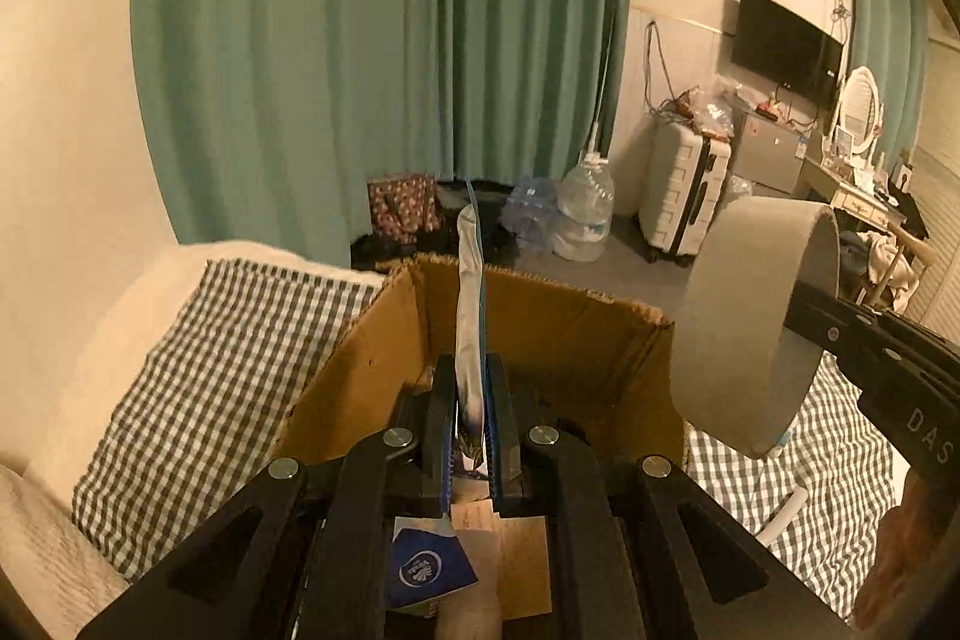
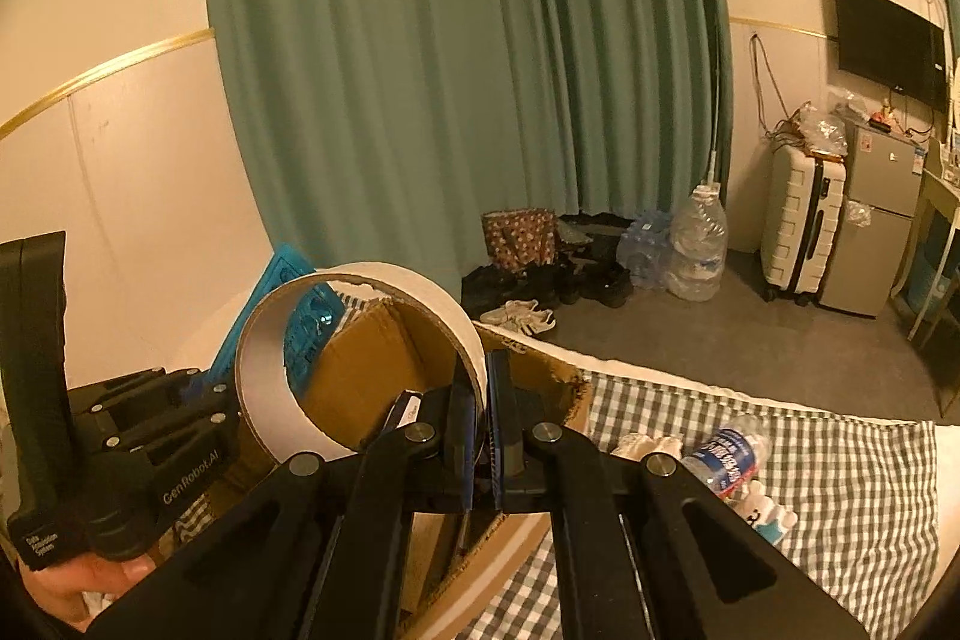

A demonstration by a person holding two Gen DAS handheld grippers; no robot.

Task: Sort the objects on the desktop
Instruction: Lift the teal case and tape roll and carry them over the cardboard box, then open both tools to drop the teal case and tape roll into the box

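The left tongs (image 1: pixel 469 424) are clamping a flat foil-and-blue packet (image 1: pixel 469 292) by its lower edge, jaws closed tight on it. Its long axis is running straight ahead toward 12 o'clock, edge-on, and its far end is reaching over the far rim of the open cardboard box (image 1: pixel 540 316). The box is sitting directly below and ahead of these tongs on the checked bed cover (image 1: pixel 198 376), so the drop looks nearly lined up.

The right tongs (image 2: pixel 480 424) are pinching shut on the wall of a cardboard tape ring (image 2: pixel 360 358), which is standing on edge and bulging out toward 10 o'clock, over the box's near corner (image 2: pixel 372 370). (Seen from the left camera, that ring (image 1: pixel 756 316) is hanging at 3 o'clock, just beside the box wall.)

I judge the left hand the nearer to letting go inside. The two tools are crowding the same opening, and the left tool's body (image 2: pixel 120 436) is lying at 9 o'clock of the ring. A water bottle (image 2: pixel 729 451) and a small white toy (image 2: pixel 762 511) are lying on the bed at 4 o'clock, well apart.
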